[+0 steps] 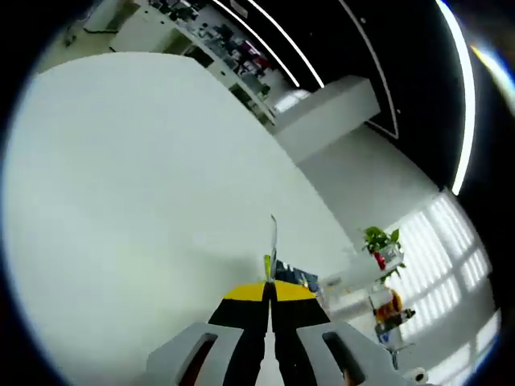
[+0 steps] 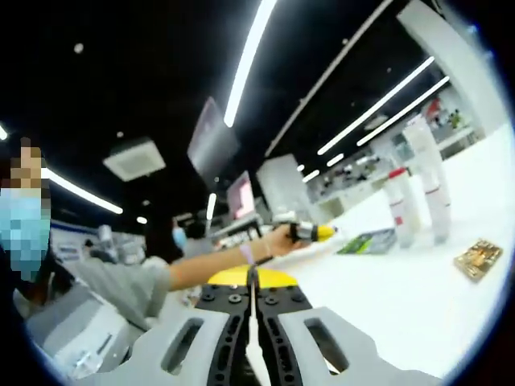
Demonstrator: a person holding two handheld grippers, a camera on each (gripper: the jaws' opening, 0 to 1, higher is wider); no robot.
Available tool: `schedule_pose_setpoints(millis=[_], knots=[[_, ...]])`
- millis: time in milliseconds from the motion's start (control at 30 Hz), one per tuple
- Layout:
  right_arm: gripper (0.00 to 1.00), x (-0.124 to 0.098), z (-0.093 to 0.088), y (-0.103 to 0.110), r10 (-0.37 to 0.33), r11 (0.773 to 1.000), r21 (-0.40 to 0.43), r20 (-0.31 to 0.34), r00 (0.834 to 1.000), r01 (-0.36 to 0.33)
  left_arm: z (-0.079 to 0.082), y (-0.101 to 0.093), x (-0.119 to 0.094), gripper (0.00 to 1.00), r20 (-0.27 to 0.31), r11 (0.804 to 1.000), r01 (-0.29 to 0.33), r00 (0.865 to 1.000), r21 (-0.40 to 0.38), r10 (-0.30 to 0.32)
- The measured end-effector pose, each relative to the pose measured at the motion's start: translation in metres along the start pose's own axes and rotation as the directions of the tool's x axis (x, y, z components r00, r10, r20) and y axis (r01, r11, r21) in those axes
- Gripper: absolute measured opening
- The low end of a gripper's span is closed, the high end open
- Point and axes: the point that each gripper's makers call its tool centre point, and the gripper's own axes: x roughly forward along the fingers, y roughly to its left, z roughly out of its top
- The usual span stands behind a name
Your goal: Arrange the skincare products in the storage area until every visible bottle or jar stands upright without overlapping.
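Both grippers' jaws pressed together, holding nothing: left gripper [image 1: 271,301], right gripper [image 2: 253,299]. We open wide first, then reach tall white tubes [image 2: 430,189] on white table [image 2: 418,297].

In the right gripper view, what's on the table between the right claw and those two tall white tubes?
Nothing: in the right gripper view the white table runs bare from the shut right claw to the tall white tubes. A green packet lies just beside them.

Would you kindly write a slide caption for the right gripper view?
Right gripper, jaws shut, above a white table with two upright tubes, a green packet and a gold packet.
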Motion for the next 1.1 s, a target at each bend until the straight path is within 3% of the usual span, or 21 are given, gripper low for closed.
schedule_pose_setpoints(millis=[200,300,367,433,600,700,833,1100], knots=[[0.00,0.001,-0.005,0.006,0.000,1.000,-0.021,-0.016,1.000,0.000,0.011,0.003,0.008,0.01,0.001,0.998,0.008,1.000,-0.061,-0.008],[0.00,-0.001,-0.007,0.006,-0.005,1.000,-0.027,-0.022,1.000,0.005,0.014,0.011,0.013,0.01,-0.087,0.996,0.003,0.996,-0.084,-0.010],[0.00,-0.001,-0.008,0.007,-0.003,1.000,-0.020,-0.019,1.000,0.003,0.008,0.015,0.015,0.01,-0.092,0.997,-0.020,0.996,-0.078,0.013],[0.00,-0.001,-0.009,0.008,-0.001,1.000,-0.017,-0.018,1.000,0.001,0.016,0.021,0.017,0.02,-0.087,0.996,-0.037,0.996,-0.076,0.030],[0.00,-0.001,-0.011,0.010,0.006,1.000,-0.018,-0.024,1.000,-0.006,0.014,0.025,0.015,0.03,-0.091,0.996,-0.057,0.995,-0.064,0.051],[0.00,0.001,-0.011,0.013,0.014,1.000,-0.022,-0.027,1.000,-0.015,0.028,0.029,0.012,0.05,-0.089,0.996,-0.083,0.993,-0.015,0.082],[0.00,0.002,-0.009,0.016,0.022,0.999,-0.029,-0.024,0.999,-0.023,0.015,0.021,0.007,0.14,-0.071,0.995,-0.095,0.993,0.017,0.096],[0.00,0.001,-0.006,0.016,0.024,0.999,-0.031,-0.019,1.000,-0.024,0.021,0.022,0.002,0.23,-0.030,0.977,-0.178,0.983,0.116,0.182]])
